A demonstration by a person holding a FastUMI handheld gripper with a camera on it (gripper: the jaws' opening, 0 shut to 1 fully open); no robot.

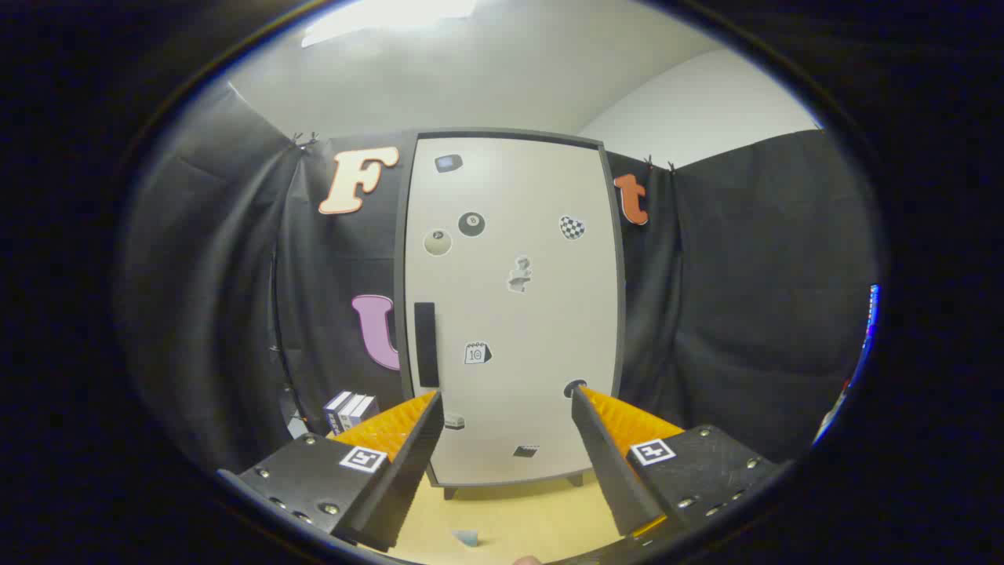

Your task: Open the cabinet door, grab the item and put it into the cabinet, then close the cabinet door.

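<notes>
Facing the cabinet (510, 306) squarely in the gripper view, the gripper (506, 400) is hanging in front of the shut cabinet door (541, 329), its fingers spread wide and gripping nothing. Both fingers are pointing at the lower half of the door, with a broad stretch of pale panel showing between them; they seem to be standing clear of the door, not touching it.

The dark vertical handle (425, 344) is sitting at the door's left edge, just above the tip of the left finger, so the opening side is likely the left and the hinges the right. The wide, released stance is probably being kept so the fingers can close around that handle, which looks like the next step, since the door is not yet open.

Small stickers are dotting the door and playing no part in the job. The cabinet is standing on short feet on a pale wooden table (518, 518). A small boxed item (351, 408) is resting on the table left of the cabinet, beyond the left finger; it may well be the thing to stow inside, though that is a guess.
</notes>
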